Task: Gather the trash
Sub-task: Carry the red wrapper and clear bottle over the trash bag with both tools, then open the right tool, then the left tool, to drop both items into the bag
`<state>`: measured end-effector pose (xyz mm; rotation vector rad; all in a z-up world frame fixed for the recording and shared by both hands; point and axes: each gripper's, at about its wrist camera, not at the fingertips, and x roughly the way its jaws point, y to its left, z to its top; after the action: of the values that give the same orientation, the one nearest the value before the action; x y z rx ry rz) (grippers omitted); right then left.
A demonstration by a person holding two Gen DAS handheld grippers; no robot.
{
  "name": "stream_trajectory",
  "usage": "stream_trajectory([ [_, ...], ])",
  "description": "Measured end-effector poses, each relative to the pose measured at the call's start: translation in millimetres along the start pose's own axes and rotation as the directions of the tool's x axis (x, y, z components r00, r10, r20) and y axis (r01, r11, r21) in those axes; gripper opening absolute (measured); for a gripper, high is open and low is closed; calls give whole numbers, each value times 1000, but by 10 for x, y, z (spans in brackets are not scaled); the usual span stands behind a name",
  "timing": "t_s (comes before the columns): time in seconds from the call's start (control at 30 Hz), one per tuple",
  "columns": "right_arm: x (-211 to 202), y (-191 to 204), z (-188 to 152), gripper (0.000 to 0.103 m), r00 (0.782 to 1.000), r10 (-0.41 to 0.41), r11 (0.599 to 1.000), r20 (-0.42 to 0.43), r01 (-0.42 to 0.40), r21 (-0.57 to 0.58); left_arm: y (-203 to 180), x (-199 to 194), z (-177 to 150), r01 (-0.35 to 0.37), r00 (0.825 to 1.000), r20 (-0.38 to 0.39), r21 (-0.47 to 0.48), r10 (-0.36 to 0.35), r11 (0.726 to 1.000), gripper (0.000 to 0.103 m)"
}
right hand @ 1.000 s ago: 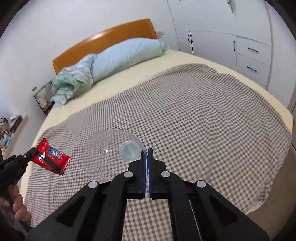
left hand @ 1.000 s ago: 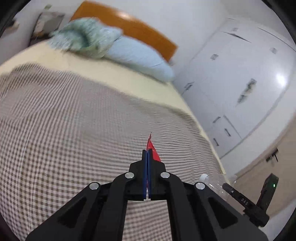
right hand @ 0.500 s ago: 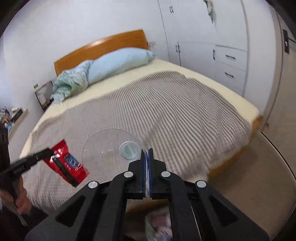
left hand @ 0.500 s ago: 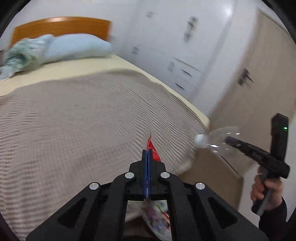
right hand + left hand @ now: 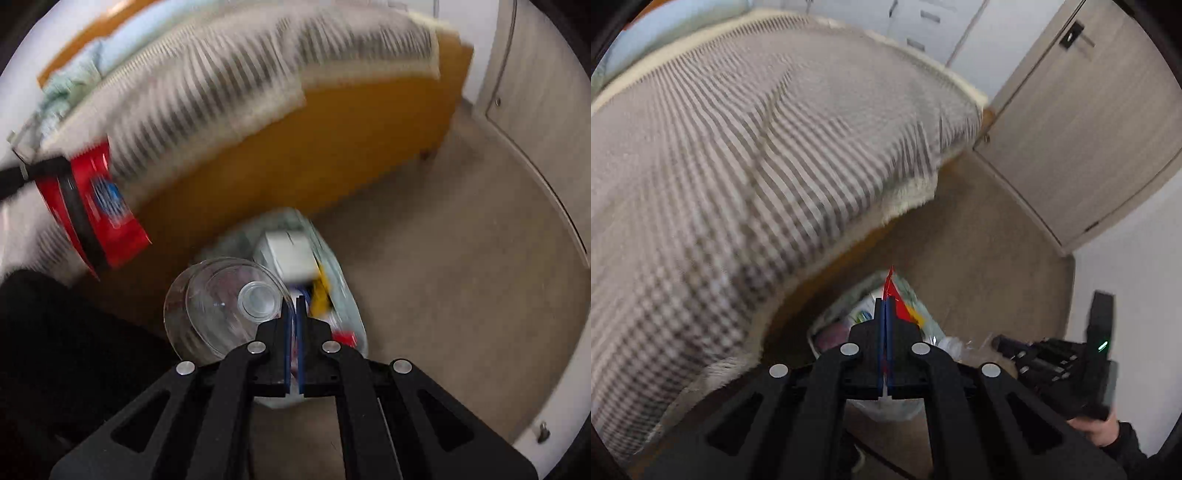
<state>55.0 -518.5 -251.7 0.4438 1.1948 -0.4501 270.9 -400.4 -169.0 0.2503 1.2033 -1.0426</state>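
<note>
My left gripper (image 5: 885, 306) is clenched on a thin red wrapper (image 5: 894, 291), glossy and flat; my right gripper (image 5: 294, 306) pinches the rim of a clear plastic lid (image 5: 225, 306), domed and round. Both hang over the open trash bag (image 5: 343, 295) on the floor, pale crinkled film packed with a white box and yellow scraps. Bare beige floor (image 5: 443, 277) gives room to the right. Just beyond the bag stands the orange wooden bed frame (image 5: 295, 162), its checked blanket (image 5: 738, 147) overhanging the edge. Farther, a grey door (image 5: 1089, 122).
</note>
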Motion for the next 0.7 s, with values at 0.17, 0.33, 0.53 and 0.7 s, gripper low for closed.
stream_trajectory([
  [0.17, 431, 19, -385, 2, 990, -104, 993, -95, 98, -69, -53, 442, -11, 5, 996, -89, -26, -7, 1000, 0],
  [0.33, 858, -181, -460, 2, 973, -177, 984, -147, 172, -50, -100, 825, -29, 18, 980, -196, -18, -21, 1000, 0],
  [0.53, 1579, -141, -472, 2, 949, -238, 970, -208, 221, -104, -89, 1109, -109, -46, 964, -263, 18, 49, 999, 0],
  [0.7, 1853, -109, -412, 5, 933, -305, 951, -191, 287, -120, 45, 1239, -113, -99, 955, -281, -4, 94, 995, 0],
])
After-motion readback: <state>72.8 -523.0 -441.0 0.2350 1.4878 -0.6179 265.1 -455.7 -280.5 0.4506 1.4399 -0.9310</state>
